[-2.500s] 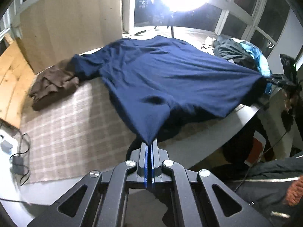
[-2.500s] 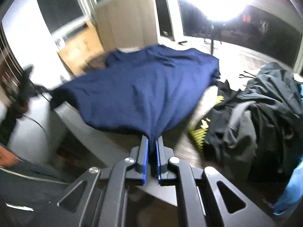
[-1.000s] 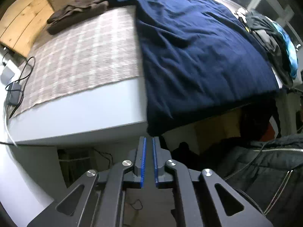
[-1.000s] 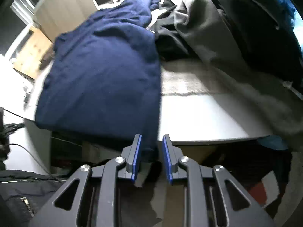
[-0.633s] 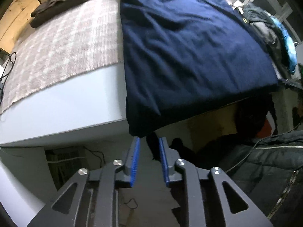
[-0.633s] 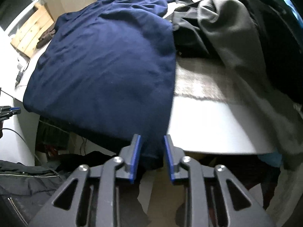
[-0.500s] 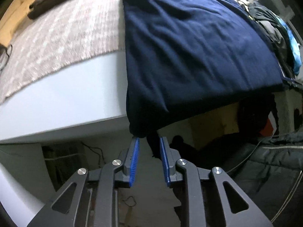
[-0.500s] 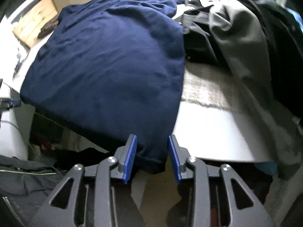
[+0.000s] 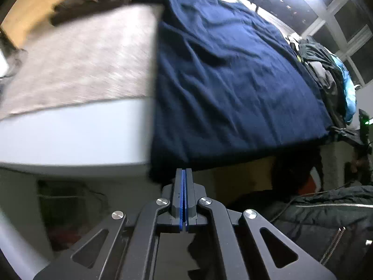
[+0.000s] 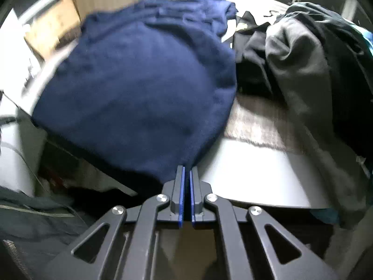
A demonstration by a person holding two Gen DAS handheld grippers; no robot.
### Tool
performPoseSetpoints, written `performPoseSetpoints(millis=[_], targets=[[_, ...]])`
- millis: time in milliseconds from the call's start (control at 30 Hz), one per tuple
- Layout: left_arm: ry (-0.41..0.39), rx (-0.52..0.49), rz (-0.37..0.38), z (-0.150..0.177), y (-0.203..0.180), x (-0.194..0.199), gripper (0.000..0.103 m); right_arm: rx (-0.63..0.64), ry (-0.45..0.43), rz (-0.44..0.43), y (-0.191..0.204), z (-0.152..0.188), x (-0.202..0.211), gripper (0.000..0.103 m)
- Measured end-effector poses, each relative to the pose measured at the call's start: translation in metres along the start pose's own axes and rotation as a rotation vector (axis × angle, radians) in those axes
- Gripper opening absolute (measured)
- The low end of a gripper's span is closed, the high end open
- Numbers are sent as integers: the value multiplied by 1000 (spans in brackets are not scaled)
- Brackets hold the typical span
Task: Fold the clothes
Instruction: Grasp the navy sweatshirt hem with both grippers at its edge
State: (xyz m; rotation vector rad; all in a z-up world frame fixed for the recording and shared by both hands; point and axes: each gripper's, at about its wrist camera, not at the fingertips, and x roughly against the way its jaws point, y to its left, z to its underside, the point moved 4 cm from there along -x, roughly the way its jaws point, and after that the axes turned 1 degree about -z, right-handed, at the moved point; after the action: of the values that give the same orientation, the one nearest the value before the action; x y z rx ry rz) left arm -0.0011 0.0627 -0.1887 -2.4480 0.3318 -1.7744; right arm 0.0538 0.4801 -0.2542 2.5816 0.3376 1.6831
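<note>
A navy shirt (image 9: 233, 81) lies spread over the table, its near hem hanging past the white table edge (image 9: 70, 135). My left gripper (image 9: 184, 171) is shut, its tips pinching the hem's left corner below the edge. In the right wrist view the same navy shirt (image 10: 144, 88) bulges up from the table, and my right gripper (image 10: 186, 169) is shut on the hem's right corner, with a thin slit between the blue pads where the fabric enters.
A checked mat (image 9: 81, 65) covers the table left of the shirt, with a brown garment (image 9: 93, 2) at its far end. A pile of dark and grey clothes (image 10: 314, 58) sits right of the shirt. A person's dark jacket (image 9: 314, 221) is below the table edge.
Both grippers stood open around the hanging hem half a second ago and have now closed on it. The shirt's near edge has lifted slightly on the right side.
</note>
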Motion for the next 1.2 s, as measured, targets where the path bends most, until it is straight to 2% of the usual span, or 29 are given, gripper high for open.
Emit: performPoseSetpoints(millis=[67,100,167,267,333,433,533,633,800,867,900,933,1000,1033,1200], targets=[[-37,15,-47,4,31,33,0,-29,-48,-52,3,-6,17,4],[-40,26,-47,5,42,40,0,-46,-75,-83,5,-10,26,4],[-28,49,-20,5,57,40,0,-57,-75,-90,6,-12,27,4],[17,-2,-35,9,49,10,0,-76,-60,-62,2,-12,20,4],[48,-41,-40,11,42,-11,16,-103,-42,-35,-1,-15,8,4],[73,-48,-8,11,38,-37,25,-98,-23,-21,-3,-16,3,4],[103,-60,-32,11,42,-57,29,-63,6,0,1,-19,1,5],[116,-48,-30,9,46,-70,29,-26,28,31,3,-17,0,5],[92,-61,2,4,43,-69,29,-26,51,35,3,-13,-4,6],[99,-45,14,4,45,-71,13,-28,56,37,2,-12,-6,6],[103,-37,20,4,46,-71,4,-29,59,38,2,-11,-7,8],[105,-26,27,4,48,-71,4,-34,60,37,1,-10,-6,11],[101,-27,35,5,48,-63,4,-54,56,30,-3,-7,-3,31],[99,-35,36,6,47,-57,3,-57,54,26,-4,-4,-2,35],[71,-63,14,2,44,-7,3,-86,45,-1,-10,17,3,37]])
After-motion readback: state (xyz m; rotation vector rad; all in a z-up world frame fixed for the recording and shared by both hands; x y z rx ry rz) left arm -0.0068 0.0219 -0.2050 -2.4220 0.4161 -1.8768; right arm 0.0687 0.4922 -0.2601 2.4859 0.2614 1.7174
